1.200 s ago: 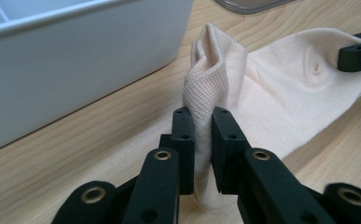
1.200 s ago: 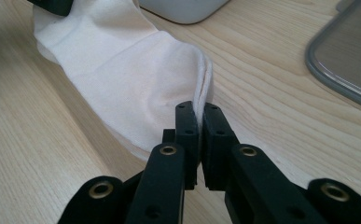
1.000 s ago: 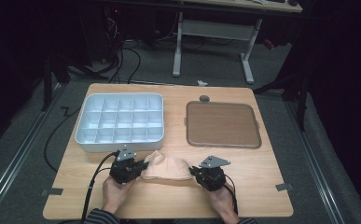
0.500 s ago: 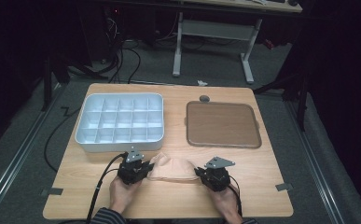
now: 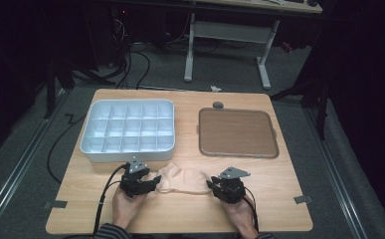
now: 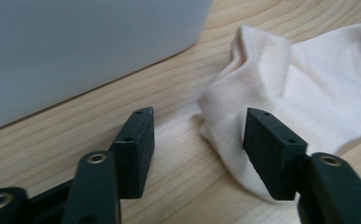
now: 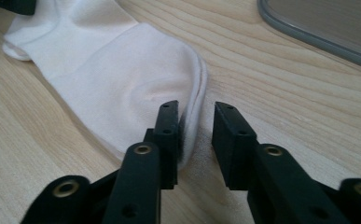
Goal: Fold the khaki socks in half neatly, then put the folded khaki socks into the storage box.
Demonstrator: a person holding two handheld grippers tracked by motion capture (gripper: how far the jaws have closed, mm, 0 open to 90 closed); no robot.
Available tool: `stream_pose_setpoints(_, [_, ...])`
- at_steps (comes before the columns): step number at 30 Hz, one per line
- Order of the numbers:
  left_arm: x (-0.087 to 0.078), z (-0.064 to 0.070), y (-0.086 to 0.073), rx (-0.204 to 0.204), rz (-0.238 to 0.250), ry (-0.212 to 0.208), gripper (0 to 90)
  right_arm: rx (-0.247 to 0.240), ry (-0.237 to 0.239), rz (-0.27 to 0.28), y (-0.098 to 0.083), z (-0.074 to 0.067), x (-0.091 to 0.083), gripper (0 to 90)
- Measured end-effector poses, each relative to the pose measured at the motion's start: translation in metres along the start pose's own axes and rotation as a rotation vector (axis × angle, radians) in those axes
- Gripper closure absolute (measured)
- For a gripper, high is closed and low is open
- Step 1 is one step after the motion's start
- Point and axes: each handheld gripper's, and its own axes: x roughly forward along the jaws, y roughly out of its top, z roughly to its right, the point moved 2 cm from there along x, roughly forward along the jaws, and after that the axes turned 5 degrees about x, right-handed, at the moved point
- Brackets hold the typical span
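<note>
A pale cream sock [image 5: 182, 180] lies flat on the wooden table near its front edge, between my two grippers. My left gripper [image 5: 152, 183] sits at the sock's left end. Its jaws have just been opening and now stand wide [image 6: 199, 126], with the sock's cuff [image 6: 308, 84] lying loose between them near the right pad. My right gripper [image 5: 214, 186] sits at the sock's right end. Its jaws have also just been opening [image 7: 196, 114]. The sock's rounded edge [image 7: 122, 70] rests against the left pad, and a gap shows before the other pad.
A white box with several compartments [image 5: 128, 130] stands at the back left, and its wall [image 6: 75, 46] is close beside my left gripper. A brown square tray [image 5: 237, 132] lies at the back right, its rim [image 7: 327, 37] just beyond my right gripper. A small dark knob [image 5: 218, 105] sits behind the tray.
The sock was held between both shut grippers and stretched out. Both jaws have now opened, and the sock lies slack on the table. The hands have barely moved.
</note>
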Motion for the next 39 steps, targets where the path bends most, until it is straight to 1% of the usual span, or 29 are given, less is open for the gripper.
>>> stream_pose_setpoints(4, [0.0, -0.002, -0.003, 0.034, -0.021, 0.03, 39.4, 0.009, -0.009, 0.008, -0.001, 0.002, 0.001, 63.9])
stream_pose_setpoints(6, [0.001, -0.002, -0.005, 0.049, -0.011, 0.039, 38.3, 0.018, -0.014, 0.011, -0.001, 0.003, 0.001, 61.0])
stream_pose_setpoints(9, [0.001, -0.003, -0.007, 0.05, 0.011, 0.041, 37.3, 0.018, -0.024, 0.016, -0.001, 0.004, 0.001, 57.9])
stream_pose_setpoints(10, [0.001, -0.003, -0.007, 0.042, 0.019, 0.04, 37.3, 0.016, -0.026, 0.02, -0.001, 0.004, 0.0, 57.5])
stream_pose_setpoints(16, [0.0, -0.005, -0.008, 0.027, 0.022, 0.037, 36.4, 0.027, -0.016, 0.058, 0.002, 0.001, -0.009, 57.1])
stream_pose_setpoints(19, [0.0, -0.005, -0.008, 0.025, 0.022, 0.038, 36.2, 0.03, -0.002, 0.081, 0.005, -0.001, -0.015, 60.1])
stream_pose_setpoints(22, [0.0, -0.005, -0.008, 0.018, 0.024, 0.033, 36.1, 0.022, 0.012, 0.098, 0.008, -0.004, -0.02, 67.2])
stream_pose_setpoints(24, [-0.001, -0.006, -0.008, 0.007, 0.026, 0.026, 36.5, 0.018, 0.036, 0.098, 0.01, -0.008, -0.023, 72.4])
stream_pose_setpoints(27, [-0.002, -0.008, -0.007, -0.014, 0.027, 0.003, 38.4, -0.014, 0.066, 0.094, 0.015, -0.017, -0.022, 77.6])
stream_pose_setpoints(30, [-0.003, -0.008, -0.004, -0.029, 0.032, -0.022, 41.1, -0.029, 0.088, 0.087, 0.018, -0.026, -0.017, 80.9])
stream_pose_setpoints(33, [-0.004, -0.006, 0.001, -0.03, 0.035, -0.036, 42.9, -0.045, 0.115, 0.07, 0.021, -0.036, -0.008, 83.2])
stream_pose_setpoints(34, [-0.005, -0.006, 0.004, -0.038, 0.041, -0.049, 43.6, -0.053, 0.121, 0.063, 0.022, -0.04, -0.005, 83.8])
stream_pose_setpoints(36, [-0.005, -0.005, 0.008, -0.031, 0.031, -0.058, 44.4, -0.082, 0.133, 0.054, 0.025, -0.05, 0.003, 84.4])
stream_pose_setpoints(39, [-0.004, -0.005, 0.013, -0.029, 0.021, -0.073, 45.0, -0.092, 0.141, 0.046, 0.026, -0.058, 0.011, 85.2])
